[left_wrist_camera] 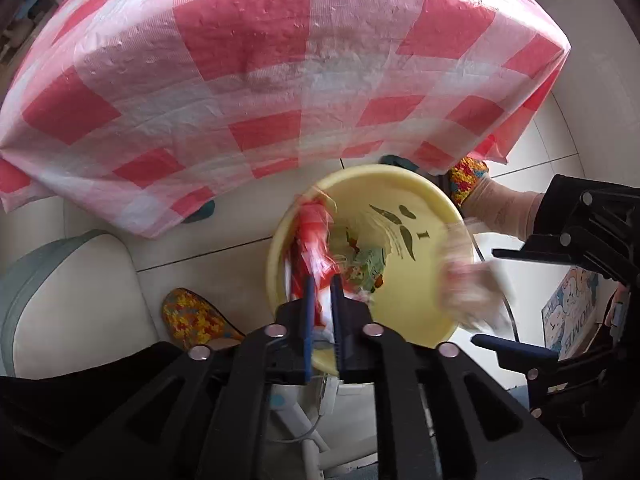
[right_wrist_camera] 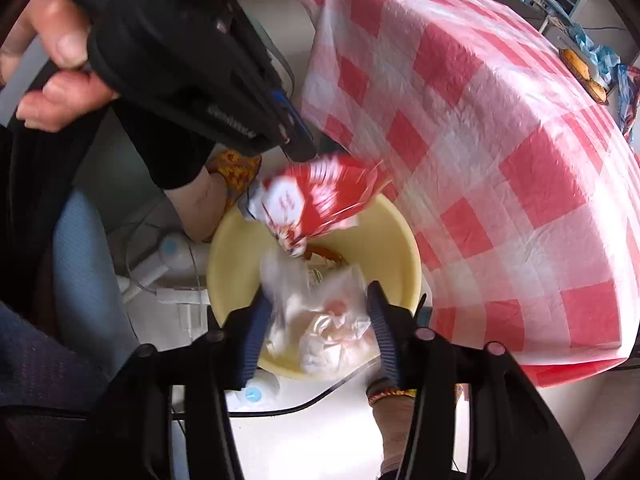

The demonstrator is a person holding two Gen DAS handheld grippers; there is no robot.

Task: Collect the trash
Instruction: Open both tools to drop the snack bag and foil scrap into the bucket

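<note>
1. Nearest to us, our left gripper points almost straight down over the yellow basin. Its jaws stand narrow, with the red-and-white wrapper between the blue pads; whether the pads still pinch it or have let go we cannot tell, as the wrapper is blurred.
2. Our right gripper has its jaws set wide, and the clear plastic bag of crumpled white stuff sits between them without either pad plainly pressing on it. We judge it released, or nearly so, above the basin.
3. Both pieces of trash hang over the basin's mouth. The basin stands on the pale floor beside the table, with a greenish scrap already lying at its bottom.
4. Around the basin are the person's feet in colourful knitted slippers and a white stand with a cable.
5. Farthest off is the table under its red-and-white checked cloth, whose hanging edge comes close to the basin's far rim.
6. What could go wrong, as we judge it:
   - The wrapper reaches up near the rim on its side, so it could snag there and tip out onto the floor.
   - The light bag may cling to a pad and ride back up when we lift.
   - Our two grippers work close together over one opening and could knock each other.
   - A bump on the rim might shift the basin.
</note>
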